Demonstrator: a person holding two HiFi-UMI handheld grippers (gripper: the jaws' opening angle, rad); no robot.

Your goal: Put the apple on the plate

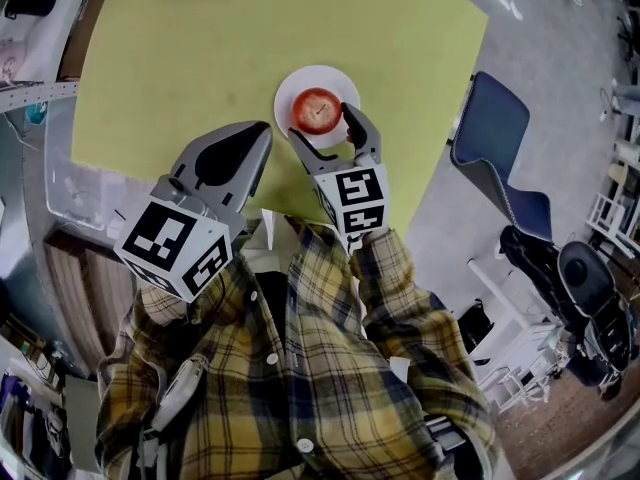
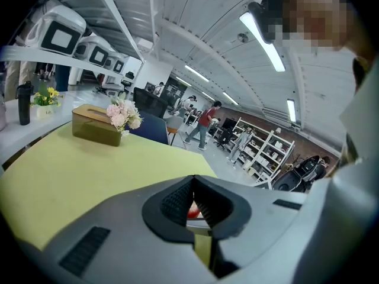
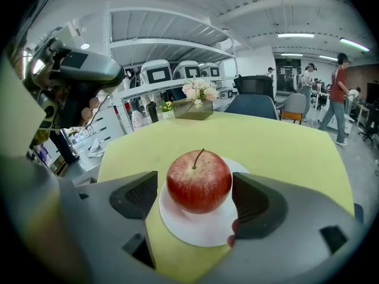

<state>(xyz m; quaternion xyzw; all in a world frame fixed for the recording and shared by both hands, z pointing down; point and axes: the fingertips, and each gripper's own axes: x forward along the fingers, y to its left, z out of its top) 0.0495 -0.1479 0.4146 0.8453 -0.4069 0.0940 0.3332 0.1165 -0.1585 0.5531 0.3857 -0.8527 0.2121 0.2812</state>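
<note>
Fingers (image 3: 139,195) of the right gripper (image 3: 198,201) are held well apart, with the apple (image 3: 199,181) standing between them. A gap is seen on either side of it, so nothing is gripped. Those of the left gripper (image 2: 194,181) are pressed together at the tips, and nothing is held between them.

The upper half of the head view is taken up by the yellow-green table (image 1: 200,58), over which both grippers are extended. A blue chair (image 1: 495,133) is seen off the table's edge, at about 3 o'clock from the white plate (image 1: 288,88). At 10 o'clock in the left gripper view, an olive box (image 2: 95,130) is set on the far part of the table, with pale flowers (image 2: 123,116) at its right end. The left gripper is placed at 8 o'clock from the plate, near it but apart. The plate itself is found at 12 o'clock from the right gripper's marker cube, and its near rim is straddled by the open fingers. The apple, red with its stem upright, is set on the middle of the plate.
</note>
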